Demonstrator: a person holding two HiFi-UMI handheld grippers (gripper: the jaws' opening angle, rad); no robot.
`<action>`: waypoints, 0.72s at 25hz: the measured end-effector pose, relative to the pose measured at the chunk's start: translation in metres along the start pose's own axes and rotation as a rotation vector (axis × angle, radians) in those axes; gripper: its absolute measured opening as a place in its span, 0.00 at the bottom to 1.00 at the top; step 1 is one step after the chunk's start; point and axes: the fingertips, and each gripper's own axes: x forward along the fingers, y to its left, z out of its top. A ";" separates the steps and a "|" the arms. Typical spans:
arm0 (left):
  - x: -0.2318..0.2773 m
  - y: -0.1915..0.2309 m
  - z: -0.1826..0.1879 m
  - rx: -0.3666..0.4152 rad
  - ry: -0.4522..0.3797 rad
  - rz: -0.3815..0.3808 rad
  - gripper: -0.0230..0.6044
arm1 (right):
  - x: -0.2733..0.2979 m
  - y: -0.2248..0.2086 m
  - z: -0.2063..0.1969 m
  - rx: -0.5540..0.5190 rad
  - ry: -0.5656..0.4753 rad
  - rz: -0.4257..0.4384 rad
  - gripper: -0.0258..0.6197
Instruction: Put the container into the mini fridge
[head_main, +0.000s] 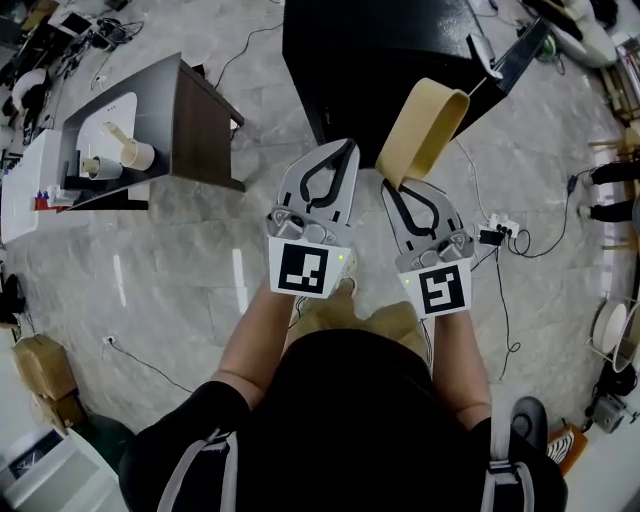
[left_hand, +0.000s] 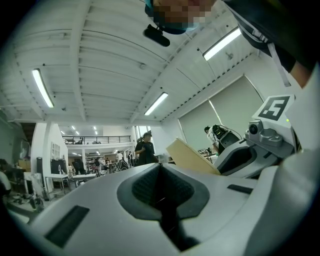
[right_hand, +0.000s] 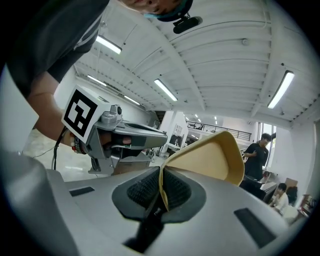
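The right gripper (head_main: 398, 186) is clamping its jaws on the thin wall of the tan container (head_main: 424, 124). It is pinching one edge, so the open, flattened piece is sticking up and out toward the mini fridge (head_main: 380, 50). I am taking the black box just beyond the container for that fridge, and from this steep angle I cannot tell whether its door is open. The left gripper (head_main: 343, 150) is sitting clenched on nothing, just short of the fridge's near corner and beside the container.

The carry is the step in hand: the container is hanging in the air in front of the fridge, not yet inside. If the door is shut, the next move is calling for the free left gripper to open it. The right one would then be bringing the container in level.

The right gripper view is showing what the head view is not: the container wall seated between the ribbed pads (right_hand: 142, 191), its rim curling upward. The left gripper view is showing its own jaws meeting with nothing between them, and the container's flat side just behind.
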 end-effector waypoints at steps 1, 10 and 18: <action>0.003 0.001 -0.007 -0.006 0.004 -0.005 0.07 | 0.005 0.002 -0.005 0.008 0.011 0.008 0.11; 0.015 0.014 -0.056 -0.045 0.039 -0.029 0.07 | 0.044 0.017 -0.040 0.035 0.084 0.078 0.11; 0.028 0.018 -0.100 -0.074 0.064 -0.027 0.07 | 0.078 0.031 -0.078 0.074 0.120 0.160 0.11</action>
